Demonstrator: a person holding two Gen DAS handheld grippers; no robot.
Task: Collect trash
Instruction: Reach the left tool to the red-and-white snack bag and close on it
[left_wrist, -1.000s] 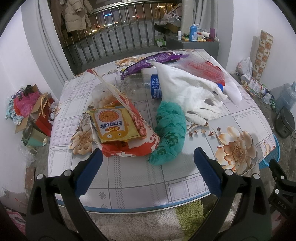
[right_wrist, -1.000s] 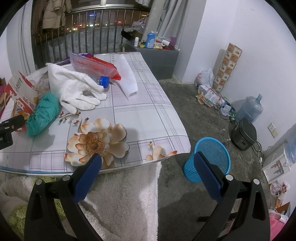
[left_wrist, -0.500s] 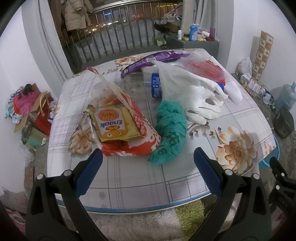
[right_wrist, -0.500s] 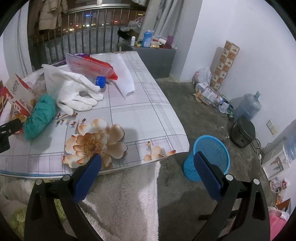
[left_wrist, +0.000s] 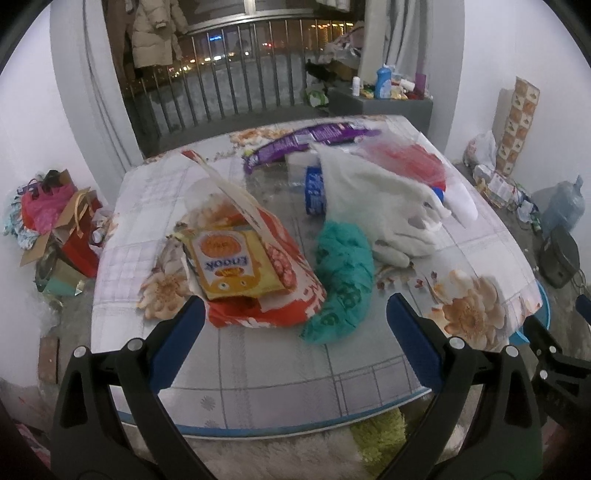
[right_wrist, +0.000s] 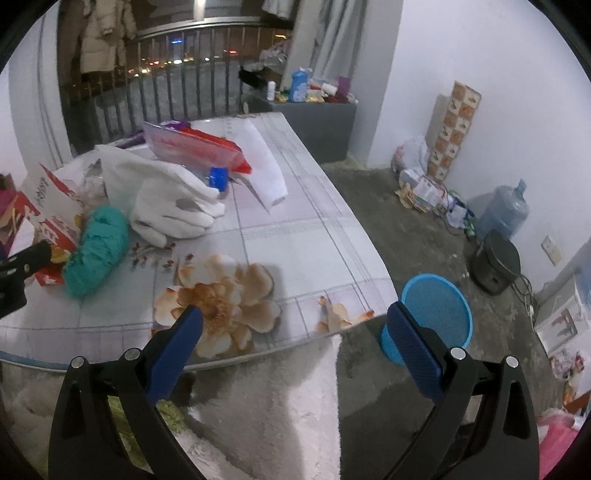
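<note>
Trash lies heaped mid-bench: a yellow snack packet on a red bag, a teal bag beside it. Your left gripper and right gripper both hover spread wide, holding nothing. I'd judge you're approaching a first pick; the blue basket waits on the floor, its base hidden.

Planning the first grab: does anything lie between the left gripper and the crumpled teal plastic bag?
Nothing visible does. The left gripper, jaws open, faces the crumpled teal plastic bag across bare tablecloth; the red snack bag lies just beside it.
</note>
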